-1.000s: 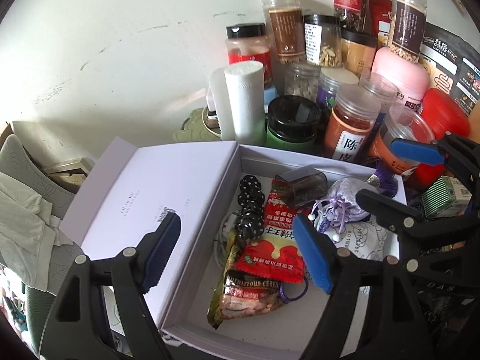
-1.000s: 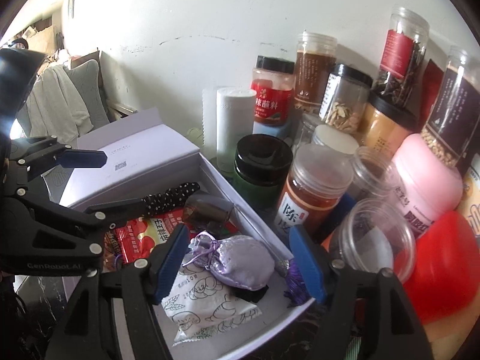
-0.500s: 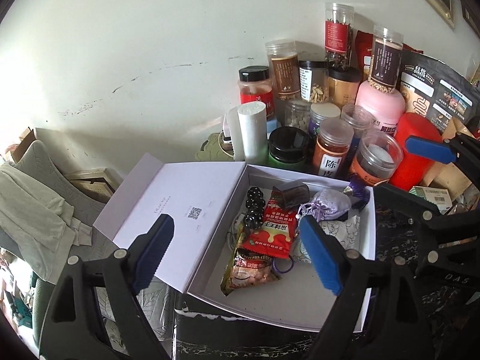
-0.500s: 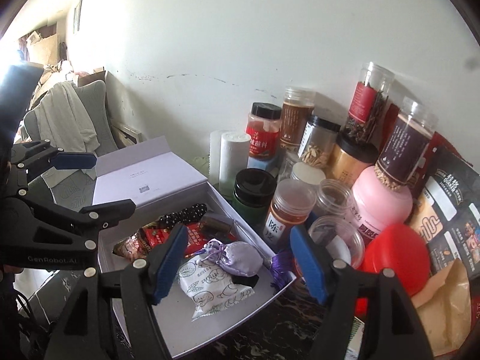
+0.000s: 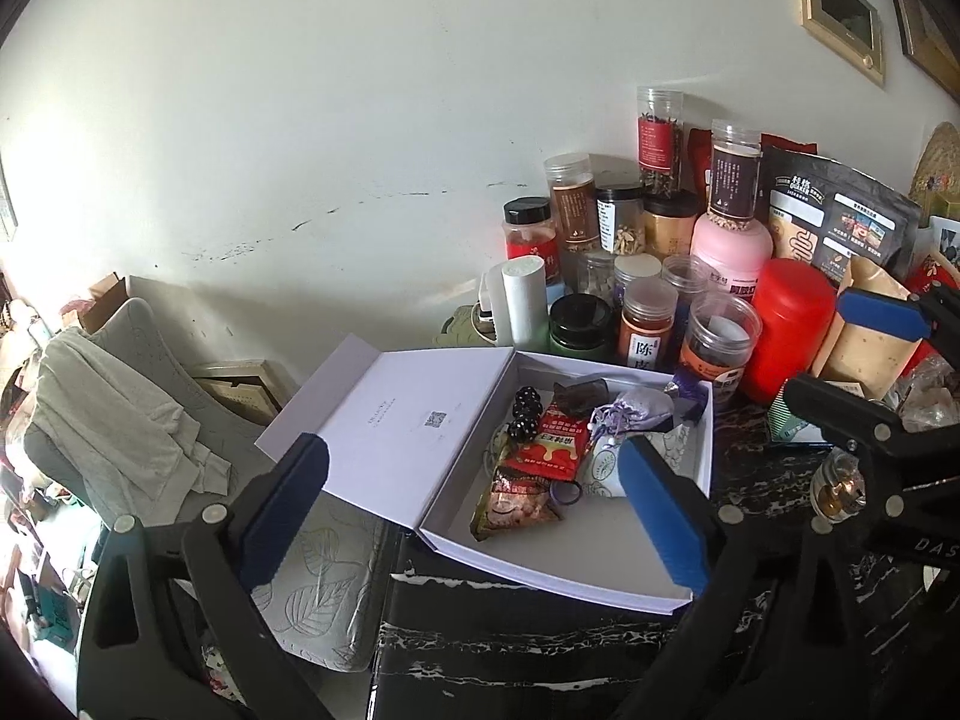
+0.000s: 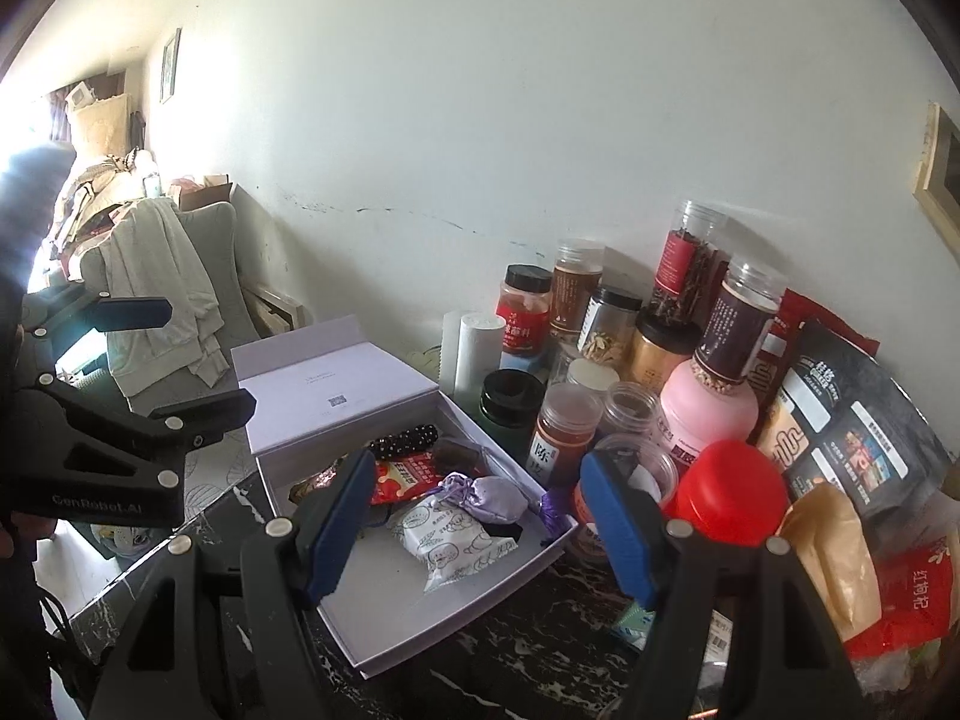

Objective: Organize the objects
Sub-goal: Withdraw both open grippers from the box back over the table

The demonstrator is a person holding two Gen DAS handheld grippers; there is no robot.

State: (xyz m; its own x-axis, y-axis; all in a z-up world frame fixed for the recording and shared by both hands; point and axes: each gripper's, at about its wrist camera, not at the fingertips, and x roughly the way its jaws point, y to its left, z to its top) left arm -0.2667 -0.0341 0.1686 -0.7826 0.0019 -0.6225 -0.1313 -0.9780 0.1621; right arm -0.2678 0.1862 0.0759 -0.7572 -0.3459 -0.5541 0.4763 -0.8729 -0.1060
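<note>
An open white box point(image 5: 606, 558) point(image 6: 384, 618) sits on a dark marble top with its lid point(image 5: 414, 420) folded out to the left. Inside lie a red snack packet point(image 5: 555, 447) point(image 6: 399, 477), a lilac drawstring pouch point(image 5: 636, 405) point(image 6: 486, 495), a black beaded item point(image 5: 525, 414) point(image 6: 408, 439), a white printed sachet point(image 6: 447, 543) and a brown snack bag point(image 5: 516, 501). My left gripper point(image 5: 474, 510) is open and empty, held back above the box's front. My right gripper point(image 6: 474, 531) is open and empty, over the box's right side.
Several jars and bottles crowd the wall behind the box: a red canister point(image 5: 789, 324) point(image 6: 729, 492), a pink bottle point(image 5: 729, 252) point(image 6: 705, 414), a white roll point(image 5: 525, 300). Black and tan bags point(image 6: 852, 444) stand at the right. A grey chair with clothes point(image 5: 114, 420) is to the left.
Both grippers have pulled back and up from the box, so it looks smaller and more of the wall and room shows. Both stay open and empty.
</note>
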